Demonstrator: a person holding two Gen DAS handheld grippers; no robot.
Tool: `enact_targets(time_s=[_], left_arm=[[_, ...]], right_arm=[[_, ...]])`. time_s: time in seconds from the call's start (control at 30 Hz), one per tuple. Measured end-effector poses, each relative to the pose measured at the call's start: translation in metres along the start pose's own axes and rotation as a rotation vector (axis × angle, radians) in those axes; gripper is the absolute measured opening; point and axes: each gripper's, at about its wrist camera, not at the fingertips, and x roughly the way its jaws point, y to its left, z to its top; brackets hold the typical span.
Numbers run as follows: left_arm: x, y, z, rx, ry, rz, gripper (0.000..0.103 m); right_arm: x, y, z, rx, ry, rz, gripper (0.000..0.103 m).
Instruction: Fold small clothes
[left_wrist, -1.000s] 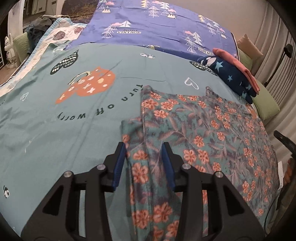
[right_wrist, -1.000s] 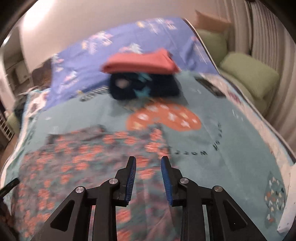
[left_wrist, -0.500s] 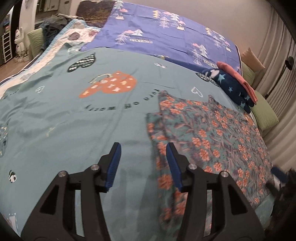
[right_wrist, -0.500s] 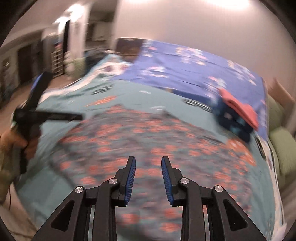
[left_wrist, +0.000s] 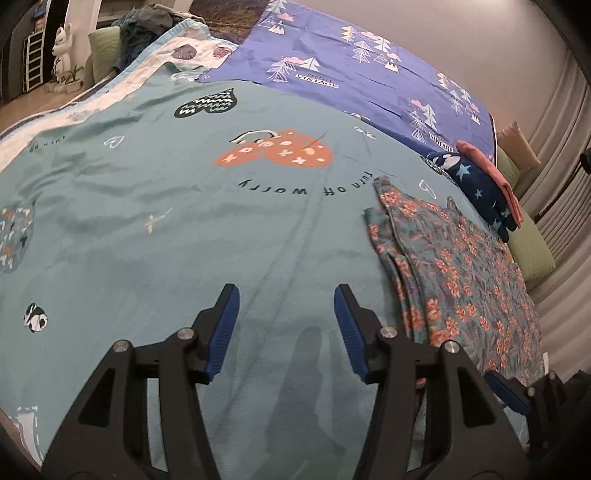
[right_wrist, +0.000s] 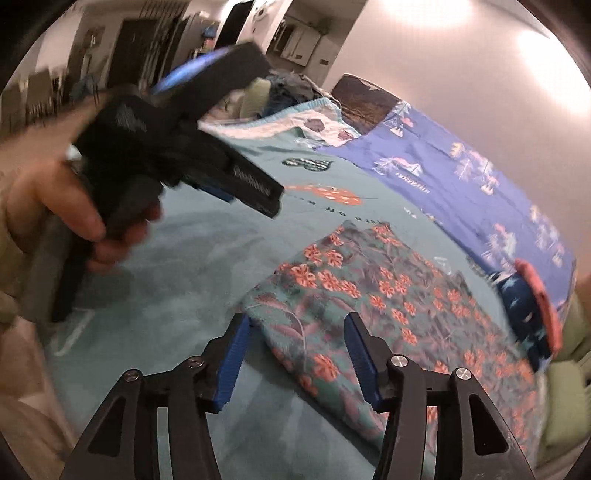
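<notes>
Near the bed's front edge, both claws, left (left_wrist: 286, 326) and right (right_wrist: 293, 354), have just been opening and hold nothing, so the right should pinch the floral cloth's (right_wrist: 388, 295) near corner through both layers before folding.

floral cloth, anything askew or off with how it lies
The floral cloth lies flat on the bed, but its left side is doubled over in an uneven strip with a ragged, stepped top corner. Nothing looks spilled or damaged.

I note the floral garment (left_wrist: 461, 266) is thin matt woven cloth, lying soft and faintly creased. The teal bedsheet (left_wrist: 166, 229) under it is matt cotton-like fabric, lightly wrinkled. The left gripper (left_wrist: 286, 314) has matt black plastic arms, ribbed blue pads (left_wrist: 345, 317) and shiny metal screws.
</notes>
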Motion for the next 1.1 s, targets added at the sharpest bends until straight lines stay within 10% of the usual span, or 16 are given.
enact_targets(time_s=[0.3,0.37,0.4,0.7,0.93,1.03,1.1], left_arm=[[0.004,0.006,0.005,-0.029,0.016,-0.11,0.056],[0.006,0.005,0.007,-0.032,0.026,-0.143,0.057],[0.008,0.003,0.009,-0.032,0.032,-0.157,0.058],[0.042,-0.032,0.032,-0.079,0.194,-0.494,0.075],[0.088,-0.063,0.055,-0.104,0.279,-0.475,0.074],[0.094,-0.075,0.064,-0.068,0.296,-0.448,0.021],[0.096,-0.083,0.067,-0.041,0.306,-0.417,0.009]], right_arm=[[0.028,0.003,0.006,-0.003,0.01,-0.147,0.055],[0.029,-0.001,0.008,0.037,0.007,-0.114,0.038],[0.028,-0.004,0.009,0.062,0.014,-0.092,0.01],[0.0,-0.059,0.011,0.343,-0.054,0.1,0.009],[0.003,-0.056,0.009,0.362,-0.045,0.119,0.009],[0.0,-0.061,0.008,0.388,-0.052,0.137,0.009],[-0.001,-0.064,0.006,0.412,-0.058,0.154,0.009]])
